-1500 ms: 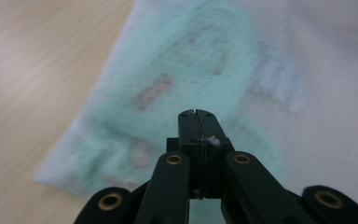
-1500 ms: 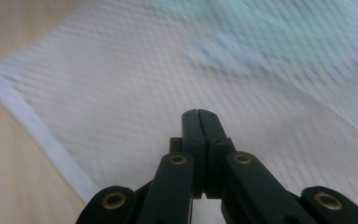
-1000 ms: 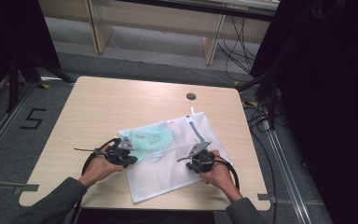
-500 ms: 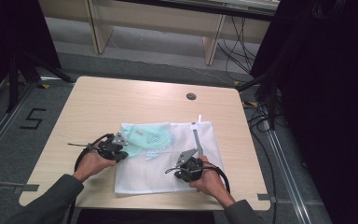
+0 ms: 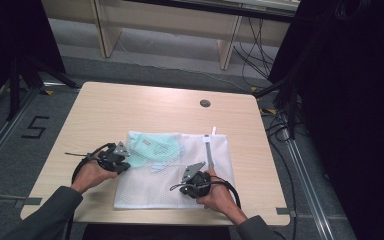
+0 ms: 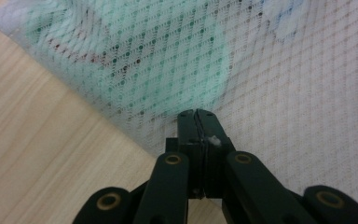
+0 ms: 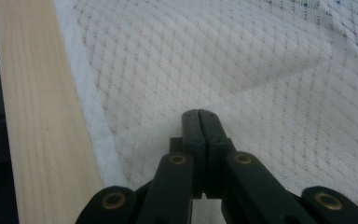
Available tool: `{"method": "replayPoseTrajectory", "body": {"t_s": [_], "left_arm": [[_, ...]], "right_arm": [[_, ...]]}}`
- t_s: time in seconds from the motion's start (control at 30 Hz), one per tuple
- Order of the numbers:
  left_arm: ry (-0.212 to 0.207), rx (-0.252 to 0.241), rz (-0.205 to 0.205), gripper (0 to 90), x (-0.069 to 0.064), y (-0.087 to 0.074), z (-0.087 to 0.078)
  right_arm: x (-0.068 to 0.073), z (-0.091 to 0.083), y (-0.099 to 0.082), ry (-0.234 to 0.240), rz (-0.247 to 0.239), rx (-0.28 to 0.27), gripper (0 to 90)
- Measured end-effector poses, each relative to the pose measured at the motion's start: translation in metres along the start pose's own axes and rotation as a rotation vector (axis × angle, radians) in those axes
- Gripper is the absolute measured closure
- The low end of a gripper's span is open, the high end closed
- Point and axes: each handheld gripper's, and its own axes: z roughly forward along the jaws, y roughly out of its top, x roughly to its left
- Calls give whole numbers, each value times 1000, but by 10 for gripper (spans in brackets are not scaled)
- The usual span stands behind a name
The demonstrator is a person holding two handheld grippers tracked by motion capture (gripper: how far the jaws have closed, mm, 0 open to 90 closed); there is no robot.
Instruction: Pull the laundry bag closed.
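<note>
Left gripper: jaws pressed together over white mesh bag; whether mesh is pinched, cannot tell.
Right gripper: jaws closed, bag just ahead and beneath.
Green item: inside bag, beyond left jaws.
Table: beneath bag.

table: light wood | mesh bag: white, flat, mint-green item inside upper left | left gripper: at bag's left edge | right gripper: on bag's near part

green item blurred inside mesh bag.
</note>
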Motion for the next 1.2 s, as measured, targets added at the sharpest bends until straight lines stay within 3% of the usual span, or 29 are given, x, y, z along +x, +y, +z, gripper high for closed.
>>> {"method": "replayPoseTrajectory", "body": {"t_s": [0.17,0.23,0.37,0.4,0.47,0.6,0.7,0.77,0.8,0.83,0.9,0.93,1.03,1.07,1.13,1.17,1.2], "left_arm": [[12,-39,0,882,-4,5,-7],[-5,-66,-4,865,-7,7,-10],[-59,-149,-54,733,-16,9,-14],[-85,-169,-84,703,-18,9,-14],[-103,-184,-96,631,-23,10,-15],[-121,-172,-82,513,-33,11,-15],[-131,-171,-76,483,-41,13,-14],[-140,-179,-75,450,-46,14,-14],[-133,-182,-73,434,-50,15,-14],[-140,-190,-71,416,-53,16,-15],[-137,-197,-73,399,-58,17,-16],[-142,-204,-69,389,-60,17,-17],[-137,-202,-62,356,-66,18,-17],[-142,-196,-66,350,-67,18,-17],[-139,-190,-42,348,-67,18,-16],[-144,-188,-66,345,-69,18,-15],[-135,-186,-65,340,-69,18,-15]], "right_arm": [[1,1,2,12,-8,0,900],[-1,-3,1,12,11,-16,873],[-3,-21,-7,-25,27,-56,798],[-4,-26,-9,-19,24,-63,761],[-6,-34,-18,-21,39,-57,689],[-7,-47,-42,-19,71,-31,595],[-11,-56,-59,-32,58,-53,563],[-10,-64,-67,-48,128,-66,546],[-13,-66,-71,-48,96,-76,545],[-12,-69,-76,-56,133,-76,539],[-10,-70,-80,-48,160,-61,529],[-12,-71,-82,-38,146,-53,525],[-12,-67,-84,-24,171,-54,514],[-15,-66,-84,-17,137,-58,511],[-13,-64,-84,-2,147,-56,507],[-13,-64,-83,2,141,-42,500],[-15,-62,-83,9,111,-35,496]]}}
